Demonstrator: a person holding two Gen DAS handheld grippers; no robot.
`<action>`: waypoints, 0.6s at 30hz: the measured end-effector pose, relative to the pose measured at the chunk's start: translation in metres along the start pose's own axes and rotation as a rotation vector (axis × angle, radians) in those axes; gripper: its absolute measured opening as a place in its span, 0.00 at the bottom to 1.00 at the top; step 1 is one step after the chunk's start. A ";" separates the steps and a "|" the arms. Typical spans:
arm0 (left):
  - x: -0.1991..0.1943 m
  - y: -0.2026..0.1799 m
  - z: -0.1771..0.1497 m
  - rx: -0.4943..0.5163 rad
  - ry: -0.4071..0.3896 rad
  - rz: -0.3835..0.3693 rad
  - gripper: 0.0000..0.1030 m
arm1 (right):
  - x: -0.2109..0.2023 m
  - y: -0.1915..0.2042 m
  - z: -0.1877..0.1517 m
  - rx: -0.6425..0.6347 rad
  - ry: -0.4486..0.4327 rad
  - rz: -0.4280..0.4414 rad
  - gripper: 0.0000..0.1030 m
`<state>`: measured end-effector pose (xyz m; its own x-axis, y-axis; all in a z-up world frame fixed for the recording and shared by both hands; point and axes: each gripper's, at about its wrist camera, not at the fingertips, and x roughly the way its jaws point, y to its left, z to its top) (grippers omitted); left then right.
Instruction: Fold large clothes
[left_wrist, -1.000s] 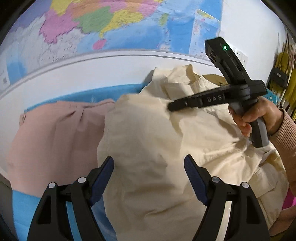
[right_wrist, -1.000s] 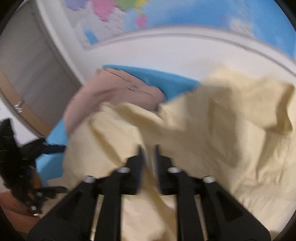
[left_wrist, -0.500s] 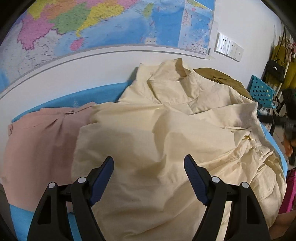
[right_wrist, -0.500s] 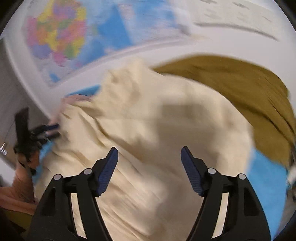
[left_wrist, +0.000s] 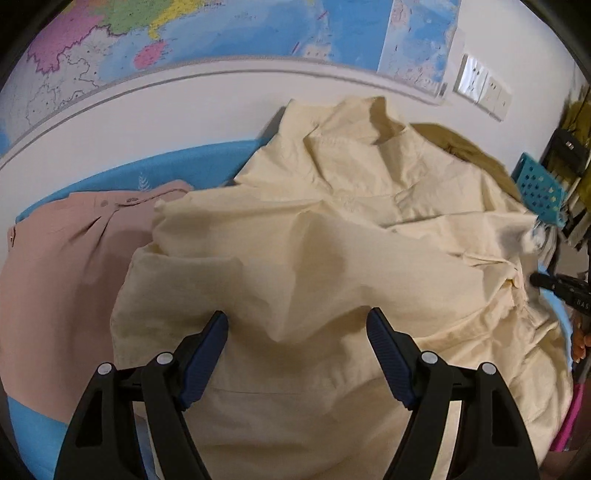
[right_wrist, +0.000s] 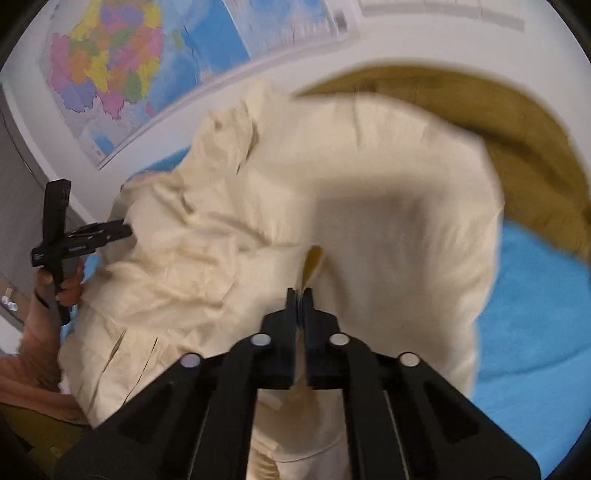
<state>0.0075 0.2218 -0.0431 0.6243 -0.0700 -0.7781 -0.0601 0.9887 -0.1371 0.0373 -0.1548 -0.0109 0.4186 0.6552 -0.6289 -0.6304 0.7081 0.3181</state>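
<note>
A large cream shirt (left_wrist: 332, 258) lies crumpled on a blue cloth-covered table (left_wrist: 192, 162), its collar toward the wall. My left gripper (left_wrist: 297, 332) is open, its jaws wide apart just above the shirt's near part, holding nothing. My right gripper (right_wrist: 300, 295) is shut on a fold of the cream shirt (right_wrist: 369, 221) at its right edge. The right gripper's tip also shows at the right edge of the left wrist view (left_wrist: 554, 284). The left gripper shows in a hand at the left of the right wrist view (right_wrist: 127, 230).
A pink garment (left_wrist: 66, 258) lies left of the shirt. An olive-brown garment (right_wrist: 517, 122) lies behind it on the right. A map (left_wrist: 221, 29) hangs on the wall behind the table. A blue plastic basket (left_wrist: 539, 188) stands at the far right.
My right gripper let go at the shirt's middle, swung to its right edge and has shut on a fold there. The left gripper stayed open and shifted slightly.
</note>
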 end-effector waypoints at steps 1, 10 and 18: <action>-0.004 -0.001 0.001 -0.008 -0.011 -0.021 0.72 | -0.011 0.002 0.007 -0.003 -0.043 0.008 0.03; 0.031 -0.025 0.018 0.009 0.056 0.014 0.71 | 0.014 -0.014 0.015 0.035 -0.024 -0.087 0.03; 0.044 -0.014 0.015 -0.016 0.096 0.053 0.70 | 0.003 -0.016 0.007 0.077 -0.036 -0.127 0.18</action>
<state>0.0470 0.2068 -0.0664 0.5424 -0.0312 -0.8395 -0.1040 0.9891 -0.1039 0.0533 -0.1627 -0.0126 0.5159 0.5672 -0.6419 -0.5198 0.8029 0.2917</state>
